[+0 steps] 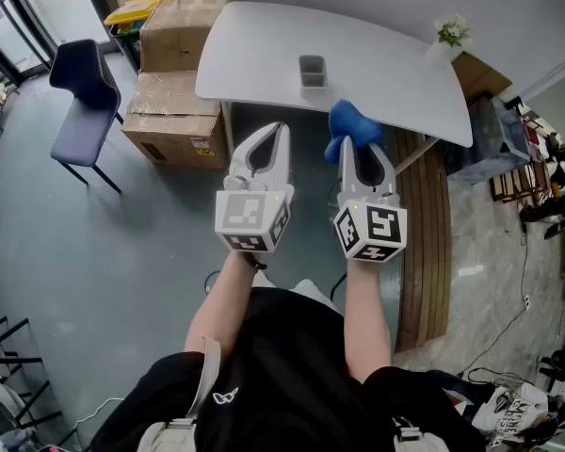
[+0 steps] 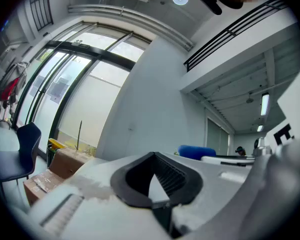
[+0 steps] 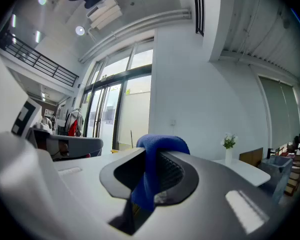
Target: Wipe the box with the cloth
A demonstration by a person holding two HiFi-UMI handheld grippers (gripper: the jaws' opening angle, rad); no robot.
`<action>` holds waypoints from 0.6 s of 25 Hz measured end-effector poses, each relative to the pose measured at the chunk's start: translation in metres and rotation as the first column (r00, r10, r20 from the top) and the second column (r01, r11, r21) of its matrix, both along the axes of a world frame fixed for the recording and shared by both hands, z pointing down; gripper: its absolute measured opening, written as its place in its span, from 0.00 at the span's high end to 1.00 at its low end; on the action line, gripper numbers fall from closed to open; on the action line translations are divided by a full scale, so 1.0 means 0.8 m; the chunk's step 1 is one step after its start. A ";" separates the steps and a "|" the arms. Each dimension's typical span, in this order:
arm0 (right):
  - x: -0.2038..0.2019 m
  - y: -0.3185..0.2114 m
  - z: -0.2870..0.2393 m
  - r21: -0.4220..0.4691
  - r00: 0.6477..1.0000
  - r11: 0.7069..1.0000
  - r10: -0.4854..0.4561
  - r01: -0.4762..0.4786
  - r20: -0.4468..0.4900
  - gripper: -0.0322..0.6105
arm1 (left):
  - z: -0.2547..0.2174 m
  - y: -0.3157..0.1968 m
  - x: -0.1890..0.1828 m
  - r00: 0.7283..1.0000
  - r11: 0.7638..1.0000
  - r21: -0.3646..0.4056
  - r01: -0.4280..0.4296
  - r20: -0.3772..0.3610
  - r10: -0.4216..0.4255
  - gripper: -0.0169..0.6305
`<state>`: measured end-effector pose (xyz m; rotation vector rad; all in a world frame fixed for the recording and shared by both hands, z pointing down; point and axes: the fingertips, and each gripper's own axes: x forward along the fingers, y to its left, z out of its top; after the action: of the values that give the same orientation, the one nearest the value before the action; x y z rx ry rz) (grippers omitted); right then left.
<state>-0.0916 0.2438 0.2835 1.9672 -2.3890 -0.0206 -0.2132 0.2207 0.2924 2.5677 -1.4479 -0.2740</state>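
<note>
The blue cloth [image 1: 350, 125] is being pinched by the right gripper [image 1: 362, 149], whose jaws are being held closed on a fold of it; in the right gripper view a soft, fleecy bunch is bulging over the tips while a tail is hanging down between the ribbed black pads. The left gripper [image 1: 267, 132] is being held fully closed on nothing. Both are being carried level, short of the worktop [image 1: 386, 78].

The box [image 1: 312, 70], small, grey, squarish and seemingly open-topped, is being left standing alone on the worktop, well apart from both grippers.

Several risks are being judged from here. Only a narrow fold is being gripped, so the cloth could be dragged out of the jaws once it is rubbed against the box. The worktop is looking smooth and glossy, and the box is looking light; while it is not being steadied by the left gripper, it could be pushed along or tipped by the wipe. The loose tail could be caught on the box's rim. A small vase [image 1: 449, 38] of flowers is being kept near the far right edge and could be knocked by a wide sweep.
</note>
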 end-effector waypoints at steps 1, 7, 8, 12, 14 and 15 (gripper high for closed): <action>-0.001 -0.002 0.001 0.001 1.000 1.000 -0.003 0.003 0.006 0.87 | 0.002 -0.004 -0.001 1.000 1.000 -0.001 0.003 0.003 -0.003 0.97; 0.010 -0.011 -0.004 0.010 1.000 1.000 0.018 -0.019 0.013 0.87 | 0.008 -0.016 0.003 1.000 1.000 -0.001 -0.011 0.017 0.011 0.97; 0.013 -0.014 -0.006 0.012 1.000 1.000 0.022 -0.022 0.010 0.87 | 0.007 -0.021 0.003 1.000 1.000 0.003 -0.008 0.028 0.008 0.97; 0.029 -0.037 -0.014 0.022 0.999 0.999 0.034 -0.034 0.005 0.87 | 0.004 -0.046 -0.002 0.997 0.999 0.021 0.025 0.068 -0.026 0.97; 0.033 -0.050 -0.017 0.029 0.999 0.999 0.032 -0.032 0.006 0.87 | 0.005 -0.059 -0.003 0.996 0.999 0.029 0.037 0.082 -0.039 0.97; 0.035 -0.058 -0.018 0.033 1.000 0.999 0.028 -0.028 0.007 0.87 | 0.007 -0.066 -0.001 0.995 0.999 0.036 0.038 0.089 -0.041 0.97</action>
<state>-0.0634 0.1976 0.2695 2.0179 -2.3804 -0.0526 -0.2141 0.1683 0.2981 2.6118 -1.5398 -0.1926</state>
